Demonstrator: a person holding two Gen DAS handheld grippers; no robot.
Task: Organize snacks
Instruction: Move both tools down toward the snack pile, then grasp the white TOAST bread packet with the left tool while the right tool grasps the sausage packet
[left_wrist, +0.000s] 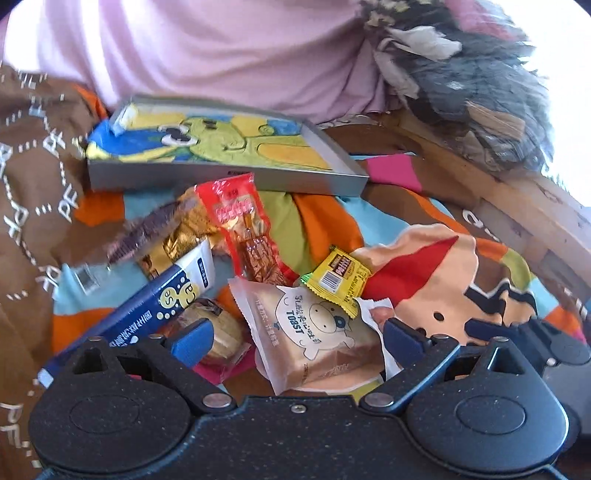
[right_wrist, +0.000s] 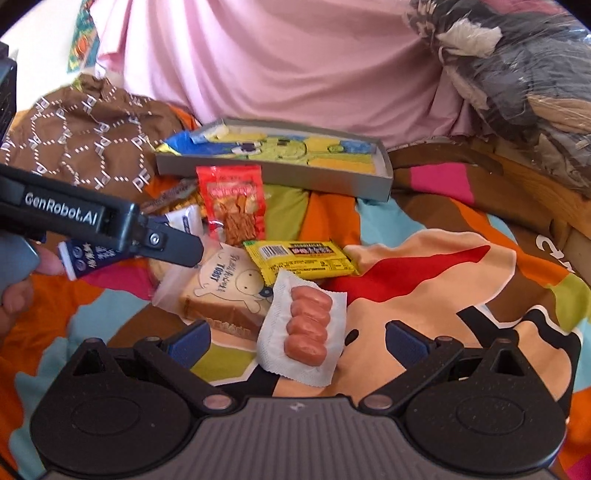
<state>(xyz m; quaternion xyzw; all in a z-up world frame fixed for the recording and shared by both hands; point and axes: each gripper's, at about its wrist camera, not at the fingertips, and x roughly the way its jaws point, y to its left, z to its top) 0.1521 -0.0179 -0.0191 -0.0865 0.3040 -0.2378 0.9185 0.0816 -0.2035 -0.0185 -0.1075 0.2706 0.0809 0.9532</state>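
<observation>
Right claw (right_wrist: 297, 341) view alone shows sausage pack (right_wrist: 306, 328) whole.

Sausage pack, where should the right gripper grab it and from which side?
Grip the sausage pack across its flat white sealed edges, coming straight down from above. It lies flat on the blanket, clear on its near and right sides, and the right gripper is open just before it.

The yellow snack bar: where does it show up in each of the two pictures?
Left wrist view: yellow snack bar, right of centre, its corner lying on the toast packet.
Right wrist view: yellow snack bar, centre, just behind the sausage pack.
Shared landmark: the grey tray with the cartoon lining, behind the pile.
</observation>
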